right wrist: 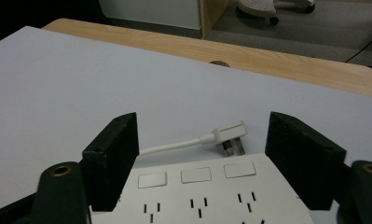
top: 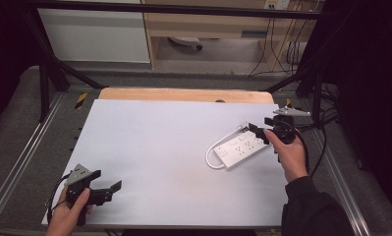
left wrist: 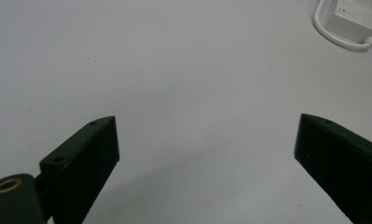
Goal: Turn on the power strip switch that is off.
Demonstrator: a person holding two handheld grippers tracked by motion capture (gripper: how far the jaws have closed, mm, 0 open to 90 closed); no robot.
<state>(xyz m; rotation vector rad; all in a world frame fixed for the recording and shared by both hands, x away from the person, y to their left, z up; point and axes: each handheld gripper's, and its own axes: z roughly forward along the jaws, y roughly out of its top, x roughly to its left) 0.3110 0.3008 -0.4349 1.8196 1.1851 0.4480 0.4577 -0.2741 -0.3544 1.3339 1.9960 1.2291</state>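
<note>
Two grippers over white table sheet. Left gripper: jaws wide apart, nothing between, near front left corner. Right gripper: jaws spread, straddling white power strip at sheet's right; strip's near end cut off; plug lying beyond, cable partly hidden.
</note>
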